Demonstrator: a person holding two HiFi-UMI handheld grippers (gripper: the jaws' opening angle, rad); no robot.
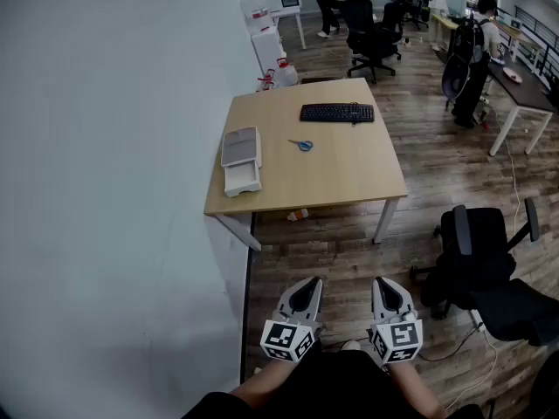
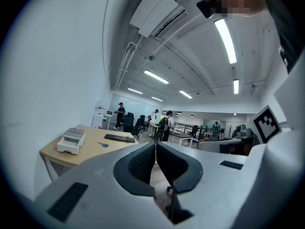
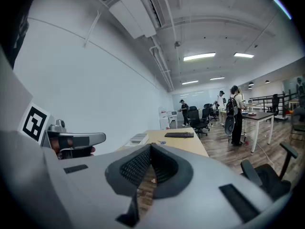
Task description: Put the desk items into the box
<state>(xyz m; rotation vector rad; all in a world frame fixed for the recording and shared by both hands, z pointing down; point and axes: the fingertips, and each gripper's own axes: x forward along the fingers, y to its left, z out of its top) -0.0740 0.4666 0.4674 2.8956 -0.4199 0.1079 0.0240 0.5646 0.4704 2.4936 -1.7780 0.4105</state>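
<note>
Box sits at the left edge of the desk, well ahead of you. Your left gripper: jaws together, nothing held. Scissors mid-desk: light, stiff, probably slippery; take them at the handles. Keyboard beyond: rigid, long; pinch a long edge mid-length. Right gripper: closed, empty.

Grey-shelled left hand-held gripper, right hand-held gripper; black ribbed pads; black-white marker cubes.

small floor object unidentifiable, black chair cropped right
</note>
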